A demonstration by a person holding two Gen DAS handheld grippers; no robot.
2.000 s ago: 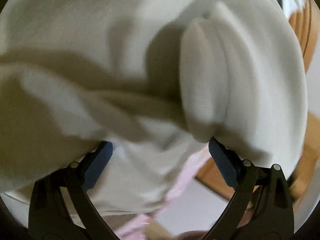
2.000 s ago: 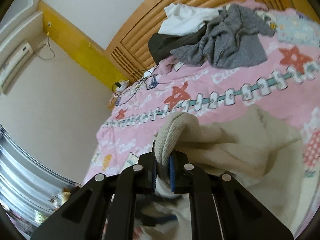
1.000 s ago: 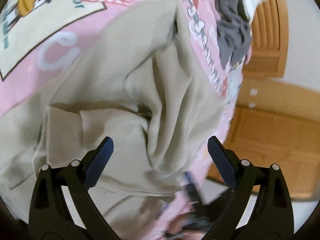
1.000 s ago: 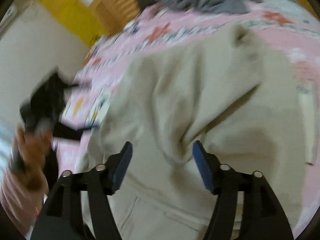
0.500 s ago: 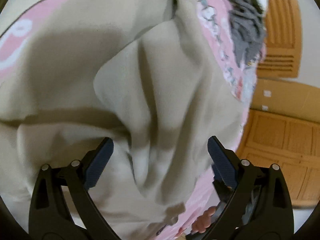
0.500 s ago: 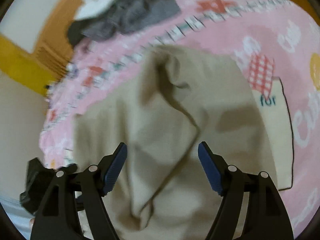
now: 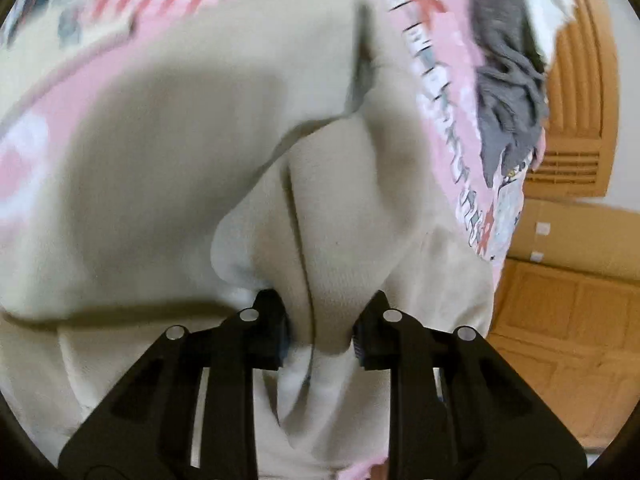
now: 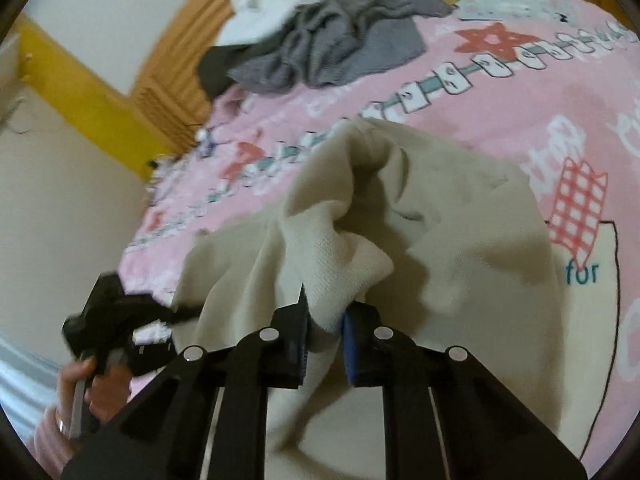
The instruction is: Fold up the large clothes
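My beige garment (image 7: 168,168) is lying rumpled on the pink bedspread (image 8: 500,120), a bunched fold rising toward six o'clock.

A pink patterned bedspread (image 8: 500,120) covers the bed, with a heap of grey, white and dark clothes (image 8: 332,52) near the wooden headboard (image 8: 160,96); a yellow wall band (image 8: 80,92) runs beside it

Beige garment (image 7: 168,184) runs off the frame; bedspread (image 7: 132,12) print perhaps motion-blurred.
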